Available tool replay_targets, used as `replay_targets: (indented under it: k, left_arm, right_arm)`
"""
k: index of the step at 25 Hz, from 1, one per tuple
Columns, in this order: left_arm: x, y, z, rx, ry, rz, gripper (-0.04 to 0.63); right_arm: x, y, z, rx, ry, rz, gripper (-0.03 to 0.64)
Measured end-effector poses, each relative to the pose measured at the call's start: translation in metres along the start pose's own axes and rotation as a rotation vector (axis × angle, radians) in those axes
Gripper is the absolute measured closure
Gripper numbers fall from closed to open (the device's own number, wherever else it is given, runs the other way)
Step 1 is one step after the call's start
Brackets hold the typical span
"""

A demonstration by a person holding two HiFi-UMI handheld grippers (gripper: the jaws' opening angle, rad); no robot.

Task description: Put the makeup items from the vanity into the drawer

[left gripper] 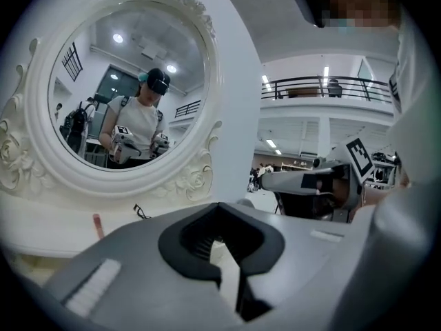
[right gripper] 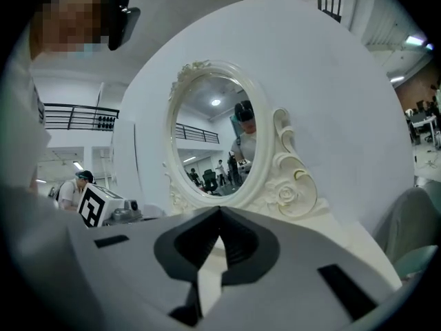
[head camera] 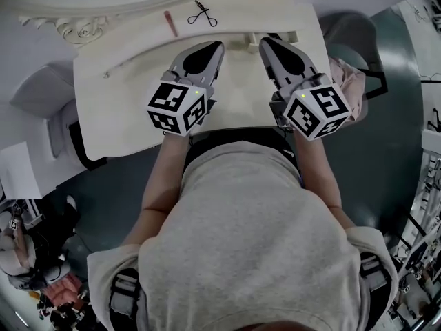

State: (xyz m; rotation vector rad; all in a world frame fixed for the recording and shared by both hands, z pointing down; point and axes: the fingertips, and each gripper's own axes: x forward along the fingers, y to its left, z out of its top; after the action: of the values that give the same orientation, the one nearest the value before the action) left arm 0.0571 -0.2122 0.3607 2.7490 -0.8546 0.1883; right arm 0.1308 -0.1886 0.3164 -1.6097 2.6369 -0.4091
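Observation:
A pink stick and a black eyelash curler lie at the back of the white vanity top, just below the mirror frame. The left gripper view shows the same pink stick and curler under the oval mirror. My left gripper hovers over the middle of the top, shut and empty, its tips together. Beside it my right gripper is also shut, with nothing between its jaws. No drawer can be made out for certain.
A thin pale rod lies on the left part of the top. A small white raised piece sits by the right gripper's tip. A pink cloth hangs off the right edge. Grey furniture stands to the left.

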Motion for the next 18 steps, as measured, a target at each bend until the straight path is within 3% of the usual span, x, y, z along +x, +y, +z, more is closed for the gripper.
replay_targets:
  k: [3, 7, 13, 18]
  left_arm:
    - [0.003, -0.013, 0.002, 0.007, -0.029, -0.030, 0.586]
    - [0.005, -0.023, -0.011, 0.068, 0.017, -0.006, 0.586]
    - [0.005, -0.024, -0.020, 0.030, 0.038, 0.013, 0.586]
    - [0.006, -0.022, -0.028, -0.003, 0.060, 0.032, 0.586]
  right_arm:
    - [-0.003, 0.005, -0.002, -0.014, -0.016, -0.011, 0.609]
    - [-0.008, 0.009, -0.010, -0.034, 0.003, -0.021, 0.609]
    - [-0.011, 0.006, -0.015, -0.081, 0.008, -0.064, 0.609]
    - [-0.006, 0.013, -0.024, -0.076, 0.041, -0.041, 0.609]
